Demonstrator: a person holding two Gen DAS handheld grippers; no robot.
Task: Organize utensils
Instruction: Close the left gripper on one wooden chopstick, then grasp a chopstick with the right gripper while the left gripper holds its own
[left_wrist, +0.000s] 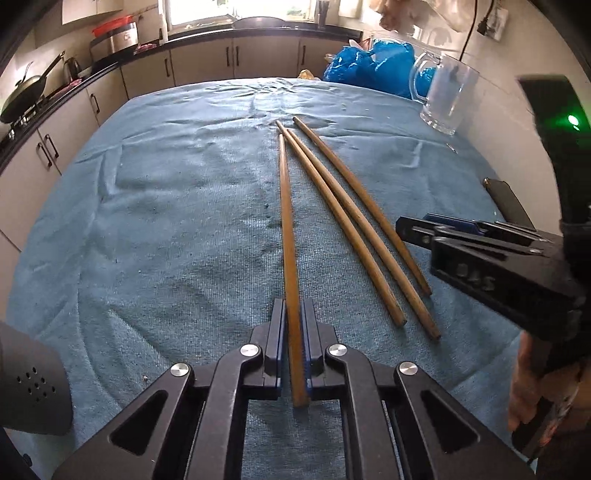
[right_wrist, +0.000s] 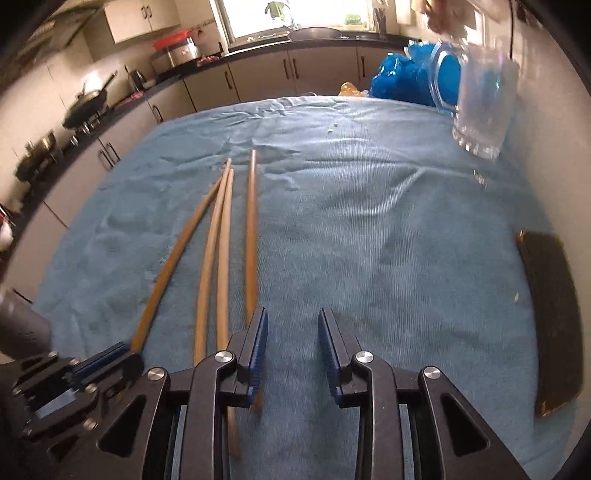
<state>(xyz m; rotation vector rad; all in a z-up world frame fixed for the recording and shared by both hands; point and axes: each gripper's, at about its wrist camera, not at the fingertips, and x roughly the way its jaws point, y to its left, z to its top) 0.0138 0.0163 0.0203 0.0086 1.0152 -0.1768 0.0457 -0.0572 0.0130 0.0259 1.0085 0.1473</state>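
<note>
Home kitchen. Dark countertop (left_wrist: 207, 35) runs along two walls over pale cabinets (left_wrist: 258, 59) with dark handles. Wok (left_wrist: 26, 96) on gas stove at left. Steel cooker with red lid (left_wrist: 118, 33) on counter. Window (right_wrist: 295, 14) above sink area, plants on sill. Table under blue cloth (left_wrist: 166, 184), glass mug (left_wrist: 447, 96), blue plastic bags (left_wrist: 369, 62) at far edge.
</note>
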